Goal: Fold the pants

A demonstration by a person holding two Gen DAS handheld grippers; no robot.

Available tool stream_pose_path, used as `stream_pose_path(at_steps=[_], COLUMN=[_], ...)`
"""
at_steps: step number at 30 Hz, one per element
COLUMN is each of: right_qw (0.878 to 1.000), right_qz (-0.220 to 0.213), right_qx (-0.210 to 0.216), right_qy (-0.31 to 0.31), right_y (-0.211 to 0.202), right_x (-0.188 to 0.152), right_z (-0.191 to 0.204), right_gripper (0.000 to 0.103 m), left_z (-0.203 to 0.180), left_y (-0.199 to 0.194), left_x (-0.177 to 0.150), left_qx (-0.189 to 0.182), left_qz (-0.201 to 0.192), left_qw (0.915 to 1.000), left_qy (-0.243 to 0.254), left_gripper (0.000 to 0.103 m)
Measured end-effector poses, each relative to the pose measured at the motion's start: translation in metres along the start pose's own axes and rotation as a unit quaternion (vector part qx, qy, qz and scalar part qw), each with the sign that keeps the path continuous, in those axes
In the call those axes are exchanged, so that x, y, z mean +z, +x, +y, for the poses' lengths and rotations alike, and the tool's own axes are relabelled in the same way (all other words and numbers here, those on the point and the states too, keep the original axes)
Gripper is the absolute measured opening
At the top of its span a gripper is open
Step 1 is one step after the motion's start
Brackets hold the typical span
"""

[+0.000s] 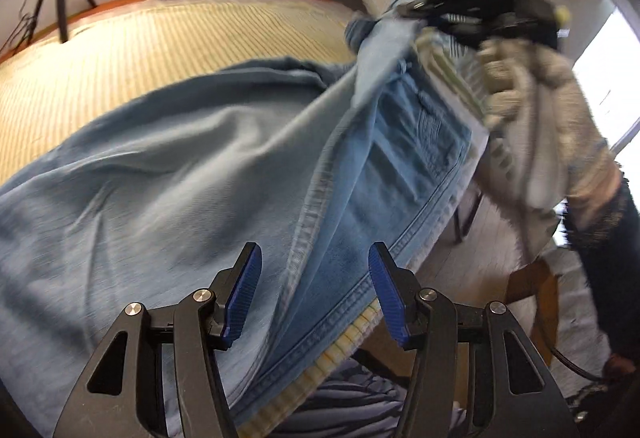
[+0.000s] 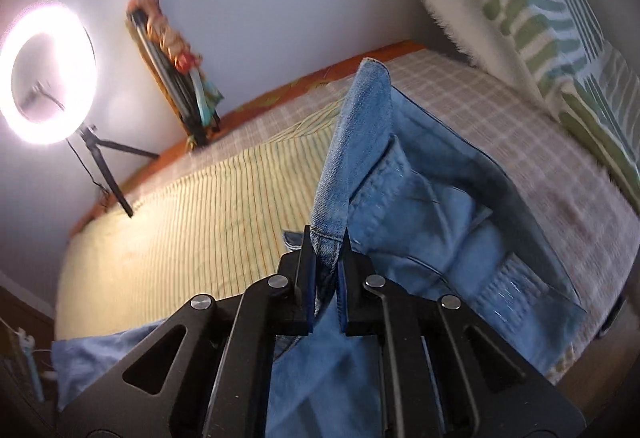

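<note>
Light blue jeans (image 1: pixel 168 174) lie spread on a bed with a yellow striped cover (image 1: pixel 168 46). My left gripper (image 1: pixel 316 290) is open and empty, just above the jeans near their side seam at the bed's edge. My right gripper (image 2: pixel 326 270) is shut on a fold of the jeans' waistband (image 2: pixel 352 158) and holds it lifted above the bed. In the left wrist view the right gripper (image 1: pixel 404 8) is at the upper right, held by a gloved hand (image 1: pixel 532 106), pulling the denim up.
A green striped pillow (image 2: pixel 532 10) lies at the head of the bed. A ring light on a tripod (image 2: pixel 48 74) stands on the far side by the wall. The floor (image 1: pixel 492 250) lies beyond the bed's right edge.
</note>
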State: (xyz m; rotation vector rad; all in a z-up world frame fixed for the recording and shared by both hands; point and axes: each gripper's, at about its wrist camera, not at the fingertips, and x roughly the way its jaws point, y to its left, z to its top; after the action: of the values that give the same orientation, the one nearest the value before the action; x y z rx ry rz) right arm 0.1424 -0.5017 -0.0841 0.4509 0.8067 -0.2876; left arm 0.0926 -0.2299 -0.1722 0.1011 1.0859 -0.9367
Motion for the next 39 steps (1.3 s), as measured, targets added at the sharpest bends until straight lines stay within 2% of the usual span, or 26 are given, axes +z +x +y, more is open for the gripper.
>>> stream_pose_path(at_steps=[4,6,7,11,15,17,18,19,22,23,24,26,27,28,35,39], right_qw=[0.999,0.999,0.998,0.994,0.985,0.983,0.983,0.980,0.964,0.963,0.964,0.964,0.965,0.967,0.982,0.984], right_qz=[-0.019,-0.015,-0.015,0.012,0.039,0.034,0.025,0.013,0.012,0.011,0.010,0.008,0.015,0.021,0.015,0.047], right_qx=[0.024,0.026,0.033,0.072,0.108,0.110,0.105,0.111,0.148,0.138,0.122,0.117,0.108,0.099,0.052,0.021], right_qy=[0.027,0.041,0.054,0.085,0.126,0.140,0.150,0.165,0.222,0.231,0.235,0.240,0.238,0.234,0.178,0.171], right_y=[-0.033,-0.039,-0.043,-0.039,-0.026,-0.023,-0.023,-0.022,-0.014,-0.011,-0.011,-0.009,-0.007,-0.007,-0.050,-0.047], right_x=[-0.023,-0.033,-0.042,-0.067,-0.074,-0.072,-0.071,-0.069,-0.064,-0.062,-0.060,-0.057,-0.056,-0.055,-0.064,-0.082], right_z=[-0.041,-0.061,-0.074,-0.114,-0.140,-0.149,-0.154,-0.161,-0.181,-0.184,-0.187,-0.191,-0.191,-0.190,-0.193,-0.206], right_gripper=[0.009,0.009,0.009,0.009,0.016,0.036,0.054,0.059,0.059,0.059,0.058,0.035,0.011,0.007,0.005,0.005], left_z=[-0.008,-0.009,-0.010,-0.012,-0.010,-0.012,-0.012,-0.013,-0.015,-0.014,-0.014,-0.017,-0.017,-0.017,-0.022,-0.030], left_y=[0.014,0.016,0.018,0.027,0.025,0.023,0.023,0.022,0.024,0.024,0.023,0.022,0.021,0.021,0.012,0.018], left_x=[0.000,-0.002,-0.002,-0.001,0.000,-0.001,-0.001,-0.001,-0.003,-0.003,-0.003,-0.003,-0.003,-0.003,-0.006,-0.012], left_qx=[0.018,0.026,0.031,0.040,0.041,0.044,0.042,0.040,0.042,0.043,0.042,0.042,0.042,0.040,0.029,0.037], left_qz=[0.009,0.006,0.009,0.014,0.009,0.008,0.008,0.007,0.007,0.007,0.007,0.005,0.004,0.004,-0.001,0.009], left_qw=[0.9996,0.9990,0.9985,0.9975,0.9973,0.9971,0.9972,0.9972,0.9970,0.9969,0.9970,0.9969,0.9968,0.9969,0.9968,0.9944], left_qy=[0.022,0.036,0.043,0.056,0.060,0.062,0.062,0.062,0.064,0.065,0.065,0.067,0.068,0.067,0.075,0.098], left_gripper=[0.050,0.036,0.025,0.015,0.012,0.010,0.009,0.009,0.009,0.009,0.009,0.008,0.008,0.008,0.007,0.007])
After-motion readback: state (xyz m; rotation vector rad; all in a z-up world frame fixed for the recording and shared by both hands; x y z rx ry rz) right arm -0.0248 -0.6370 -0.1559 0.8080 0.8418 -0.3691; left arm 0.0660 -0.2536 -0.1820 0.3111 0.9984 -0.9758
